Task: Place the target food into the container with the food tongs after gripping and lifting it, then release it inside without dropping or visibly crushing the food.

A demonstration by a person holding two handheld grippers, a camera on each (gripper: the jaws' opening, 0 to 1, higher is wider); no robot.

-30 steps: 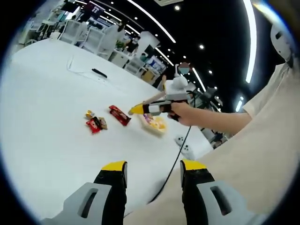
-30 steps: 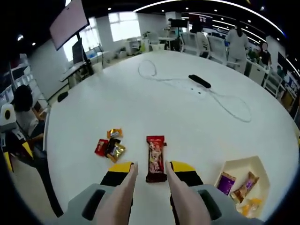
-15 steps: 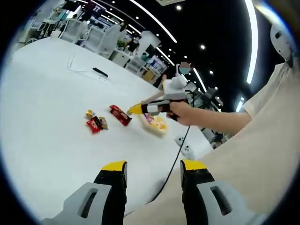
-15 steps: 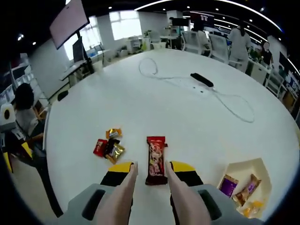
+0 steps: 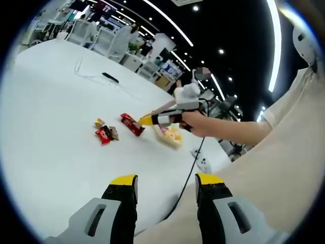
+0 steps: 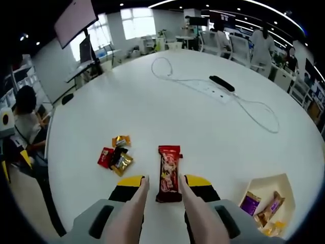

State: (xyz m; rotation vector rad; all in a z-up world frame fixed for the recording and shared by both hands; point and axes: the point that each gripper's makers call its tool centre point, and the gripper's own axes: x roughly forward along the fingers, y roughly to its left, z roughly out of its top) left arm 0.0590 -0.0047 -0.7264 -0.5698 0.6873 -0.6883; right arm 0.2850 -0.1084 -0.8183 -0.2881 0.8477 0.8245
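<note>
White round table (image 6: pixel 167 107) carries everything; a black power strip (image 6: pixel 222 83) with a white cable (image 6: pixel 172 76) sits far across it, well clear of the work.

Container (image 6: pixel 266 201) is a shallow cream tray at the right of the right gripper view, already holding a few wrapped sweets. It's well apart from the target, so the carry is a sideways move to the right.

Target looks like the red snack bar (image 6: pixel 168 169), lying flat and lengthwise, its near end between the tong tips. A small cluster of wrapped candies (image 6: pixel 115 157) sits just left of it, apart from the bar.

Right gripper (image 6: pixel 161 184) has the food tongs (image 6: pixel 133 213) seated in its jaws, tan arms running forward. Tong tips are spread, bracketing the bar's near end; can't tell if they touch the wrapper. Nothing gripped yet. The left gripper view shows the same from the side: right gripper (image 5: pixel 152 119) hovering low over the bar (image 5: pixel 131 124).

Left gripper (image 5: pixel 166 185) is parked off the table edge, jaws wide apart, holding nothing.

How I'd do the grab:
- Push forward so tips bite nearer mid-length, otherwise the bar will likely droop and slip.
- Close on the long edges, only until the wrapper stops sliding; no more, contents may crush.
- Lift straight up, keep it level, swing over the tray, lower inside the rim, then open.
</note>
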